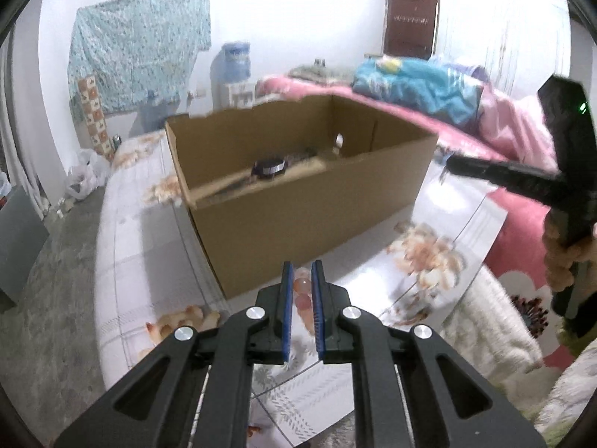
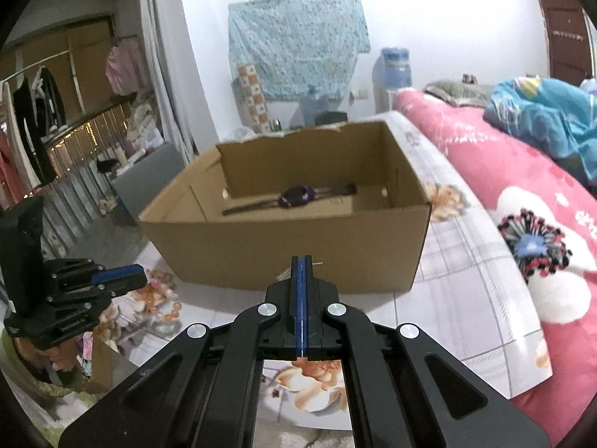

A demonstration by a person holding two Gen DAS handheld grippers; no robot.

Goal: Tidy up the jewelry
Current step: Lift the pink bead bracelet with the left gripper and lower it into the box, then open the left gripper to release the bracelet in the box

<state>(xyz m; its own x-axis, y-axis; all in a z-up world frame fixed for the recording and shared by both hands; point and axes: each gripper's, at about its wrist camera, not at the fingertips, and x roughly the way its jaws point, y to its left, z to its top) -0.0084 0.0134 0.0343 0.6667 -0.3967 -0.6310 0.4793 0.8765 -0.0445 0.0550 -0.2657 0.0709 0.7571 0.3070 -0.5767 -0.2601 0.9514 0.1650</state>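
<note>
An open cardboard box [image 1: 298, 194] stands on the floral sheet; it also shows in the right wrist view [image 2: 291, 246]. Inside lie a dark purple bracelet [image 1: 269, 167] [image 2: 297, 195] and a long thin strap or stick [image 2: 261, 204]. My left gripper [image 1: 302, 272] is shut on a pink and orange bead bracelet [image 1: 303, 298] in front of the box; the beads also show in the right wrist view [image 2: 160, 295]. My right gripper [image 2: 303, 261] is shut, with a thin pin-like thing [image 2: 318, 262] sticking out beside its tip; I cannot tell whether it is held.
A pink flowered quilt [image 2: 522, 201] and a blue blanket [image 1: 418, 86] lie to the right. A water dispenser [image 1: 233, 71] stands by the far wall. Plastic bags [image 1: 84, 177] sit on the grey floor at the left. A clothes rack [image 2: 37, 112] stands far left.
</note>
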